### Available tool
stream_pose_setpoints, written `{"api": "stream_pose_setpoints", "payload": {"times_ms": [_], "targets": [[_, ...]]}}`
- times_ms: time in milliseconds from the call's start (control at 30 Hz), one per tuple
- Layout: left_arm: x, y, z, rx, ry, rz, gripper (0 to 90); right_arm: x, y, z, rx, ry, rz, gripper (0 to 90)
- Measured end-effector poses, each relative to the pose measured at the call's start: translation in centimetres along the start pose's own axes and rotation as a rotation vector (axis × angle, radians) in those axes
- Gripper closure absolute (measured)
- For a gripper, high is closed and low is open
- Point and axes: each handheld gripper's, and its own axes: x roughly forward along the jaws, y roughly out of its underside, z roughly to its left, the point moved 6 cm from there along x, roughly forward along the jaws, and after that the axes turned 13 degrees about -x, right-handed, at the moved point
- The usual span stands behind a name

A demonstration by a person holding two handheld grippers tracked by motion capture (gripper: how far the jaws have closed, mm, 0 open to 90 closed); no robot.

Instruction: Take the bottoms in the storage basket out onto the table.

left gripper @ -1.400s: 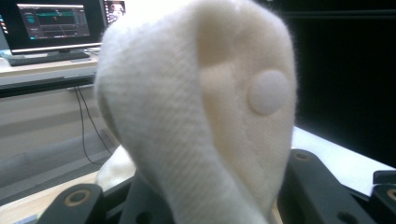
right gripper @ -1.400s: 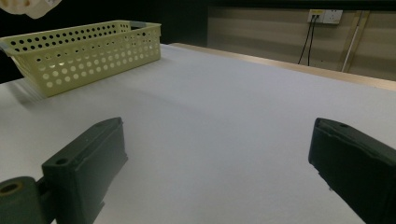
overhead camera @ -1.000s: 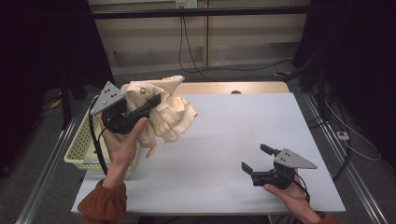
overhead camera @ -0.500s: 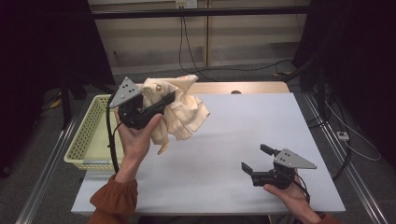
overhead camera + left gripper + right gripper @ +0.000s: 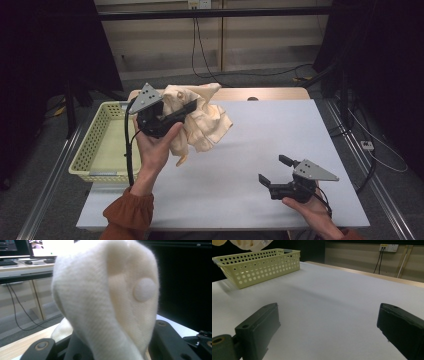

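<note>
A cream knitted garment (image 5: 207,122) hangs bunched in the air over the left part of the white table (image 5: 250,145). My left gripper (image 5: 185,109), raised in a hand with an orange sleeve, is shut on it. In the left gripper view the knit (image 5: 100,302) bulges up between the black jaws of the left gripper (image 5: 105,345), with a round cloth-covered button (image 5: 143,289) on its right side. My right gripper (image 5: 275,170) rests low near the table's front right, open, with bare tabletop between its jaws in the right gripper view (image 5: 328,322). A corner of the garment (image 5: 254,243) shows above the basket there.
A pale yellow perforated basket (image 5: 95,150) stands at the table's left edge, also seen far left in the right gripper view as the basket (image 5: 262,267). Cables trail on the floor behind the table. Metal rails run along both table sides.
My left hand has carried the garment to the right, from above the basket's edge to over the table. The right gripper has stayed put.
</note>
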Motion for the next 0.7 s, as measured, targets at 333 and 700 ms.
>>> {"api": "stream_pose_setpoints", "payload": {"times_ms": [333,700], "targets": [[2.0,0.5,-0.2,0.010,0.016,0.048,67.2,0.0,0.0,0.0,0.000,-0.002,0.000,4.2],[3.9,1.1,1.0,-0.035,0.003,0.088,67.3,0.0,0.1,0.0,0.002,0.001,0.004,4.3]]}}
